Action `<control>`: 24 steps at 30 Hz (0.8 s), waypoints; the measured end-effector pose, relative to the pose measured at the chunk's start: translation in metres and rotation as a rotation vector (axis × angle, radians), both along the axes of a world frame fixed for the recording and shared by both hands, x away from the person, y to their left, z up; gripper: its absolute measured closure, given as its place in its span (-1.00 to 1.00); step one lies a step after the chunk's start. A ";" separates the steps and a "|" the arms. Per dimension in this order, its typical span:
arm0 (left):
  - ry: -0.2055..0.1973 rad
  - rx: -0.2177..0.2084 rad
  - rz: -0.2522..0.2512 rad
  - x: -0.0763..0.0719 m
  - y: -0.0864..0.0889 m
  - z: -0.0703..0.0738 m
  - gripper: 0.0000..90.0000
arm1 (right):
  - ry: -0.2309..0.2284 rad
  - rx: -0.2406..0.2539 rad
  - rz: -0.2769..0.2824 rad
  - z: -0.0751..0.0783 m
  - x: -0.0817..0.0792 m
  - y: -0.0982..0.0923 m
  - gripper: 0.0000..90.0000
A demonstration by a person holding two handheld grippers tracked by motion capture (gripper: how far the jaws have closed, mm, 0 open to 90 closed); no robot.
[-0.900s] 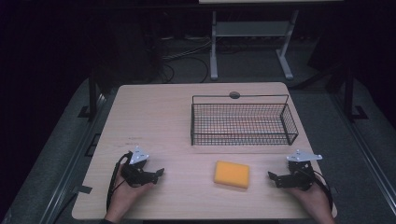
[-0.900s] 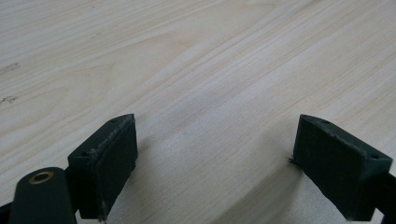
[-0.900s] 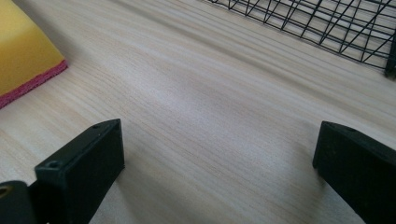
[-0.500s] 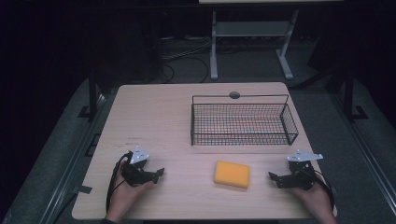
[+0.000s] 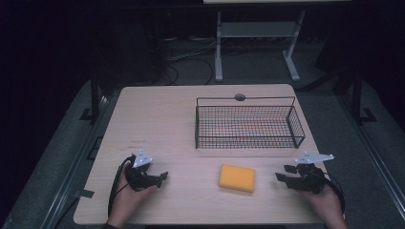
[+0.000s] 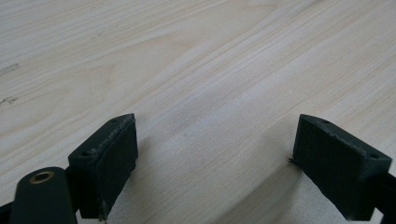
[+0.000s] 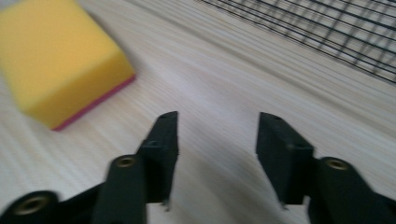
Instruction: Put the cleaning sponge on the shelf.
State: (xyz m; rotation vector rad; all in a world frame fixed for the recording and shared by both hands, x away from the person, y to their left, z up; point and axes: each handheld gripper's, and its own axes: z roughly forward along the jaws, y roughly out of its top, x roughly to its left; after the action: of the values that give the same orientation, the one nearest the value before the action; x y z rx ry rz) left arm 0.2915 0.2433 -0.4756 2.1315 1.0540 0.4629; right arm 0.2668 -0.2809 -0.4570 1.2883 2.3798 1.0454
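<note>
From above, your left claw [image 5: 160,178] rests low on the near-left part of the pale wooden worktop [image 5: 157,119], jaws parted with nothing between them, while your right claw [image 5: 282,173] sits at the near-right edge, its jaws also apart and empty, pointing toward the yellow sponge [image 5: 237,178]. The sponge lies flat on the worktop between the two claws, nearer the right one but apart from it, and just in front of the black wire basket [image 5: 248,125], which stands toward the far right of the worktop with a little bare wood between it and the sponge. In the left gripper view, your left claw [image 6: 212,158] stands wide over bare wood grain, both black pads clear of anything. In the right gripper view, your right claw [image 7: 217,140] is about half spread, with only worktop showing in the gap; the sponge [image 7: 60,56], yellow on top with a pink-red layer along its bottom edge, sits ahead and off to the left of the jaws, untouched, and the basket [image 7: 336,32] crosses the upper right corner, slightly blurred.
</note>
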 end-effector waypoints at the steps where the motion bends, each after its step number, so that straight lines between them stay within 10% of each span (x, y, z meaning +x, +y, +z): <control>1: 0.000 0.000 0.000 0.000 0.000 0.000 -0.71 | 0.000 0.004 0.010 0.001 0.000 0.001 0.24; 10: 0.000 0.000 0.000 0.000 0.000 0.000 -0.71 | 0.007 0.053 0.089 0.012 -0.003 0.012 0.99; 24: -0.001 0.000 0.001 0.000 0.000 0.000 -0.71 | 0.019 0.078 0.211 0.020 -0.008 0.044 0.99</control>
State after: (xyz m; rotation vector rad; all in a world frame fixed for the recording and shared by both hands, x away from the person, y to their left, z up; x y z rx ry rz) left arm 0.2916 0.2433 -0.4756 2.1310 1.0546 0.4641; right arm 0.2592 -0.2372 -0.4374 1.0927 2.5561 1.2000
